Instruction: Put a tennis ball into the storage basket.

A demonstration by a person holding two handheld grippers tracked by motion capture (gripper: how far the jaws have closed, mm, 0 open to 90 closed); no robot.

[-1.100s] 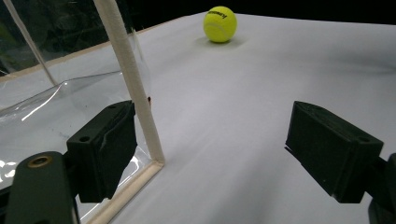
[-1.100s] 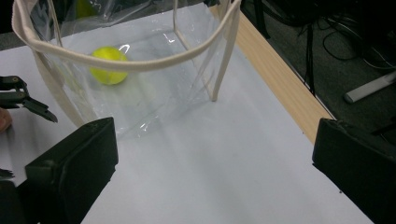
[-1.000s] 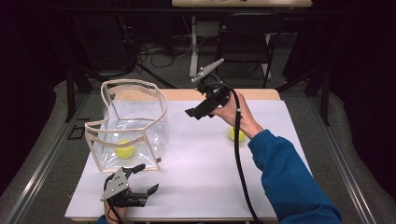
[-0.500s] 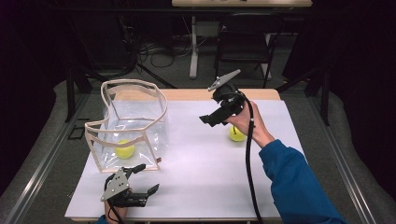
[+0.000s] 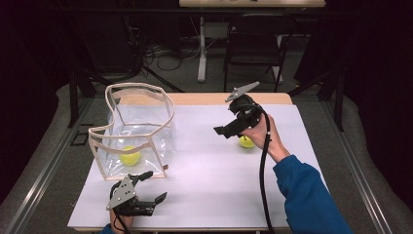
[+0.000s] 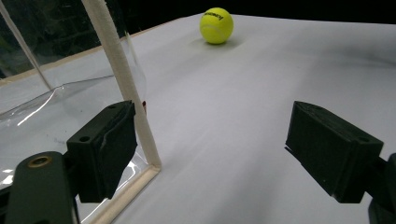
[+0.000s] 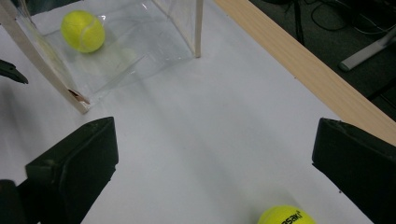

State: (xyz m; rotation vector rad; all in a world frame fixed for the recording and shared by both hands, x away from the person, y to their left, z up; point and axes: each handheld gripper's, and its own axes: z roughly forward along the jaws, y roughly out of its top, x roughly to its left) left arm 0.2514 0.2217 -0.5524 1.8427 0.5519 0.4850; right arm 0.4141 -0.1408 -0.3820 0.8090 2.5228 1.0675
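A clear plastic bag (image 5: 146,122) with beige trim stands open at the table's left, and a yellow tennis ball (image 5: 130,156) lies inside it. A second tennis ball (image 5: 246,142) rests on the white table at the right, partly behind the person's right hand. My right gripper (image 5: 233,119) hovers open just above and left of that ball, which sits low between its jaws (image 7: 286,215) in the right gripper view. My left gripper (image 5: 153,186) rests open near the front edge, beside the bag's front corner trim (image 6: 123,84). In the left gripper view the loose ball (image 6: 216,25) lies far ahead.
The white table top (image 5: 204,165) has a wooden strip (image 7: 303,70) along its far edge. Beyond it are dark floor, cables and a chair (image 5: 253,44). The bag's near corner (image 7: 77,100) and the ball inside it (image 7: 83,31) appear in the right gripper view.
My right gripper has moved to the right and lower, ending over the loose tennis ball. The left gripper, the bag and both balls have stayed put.
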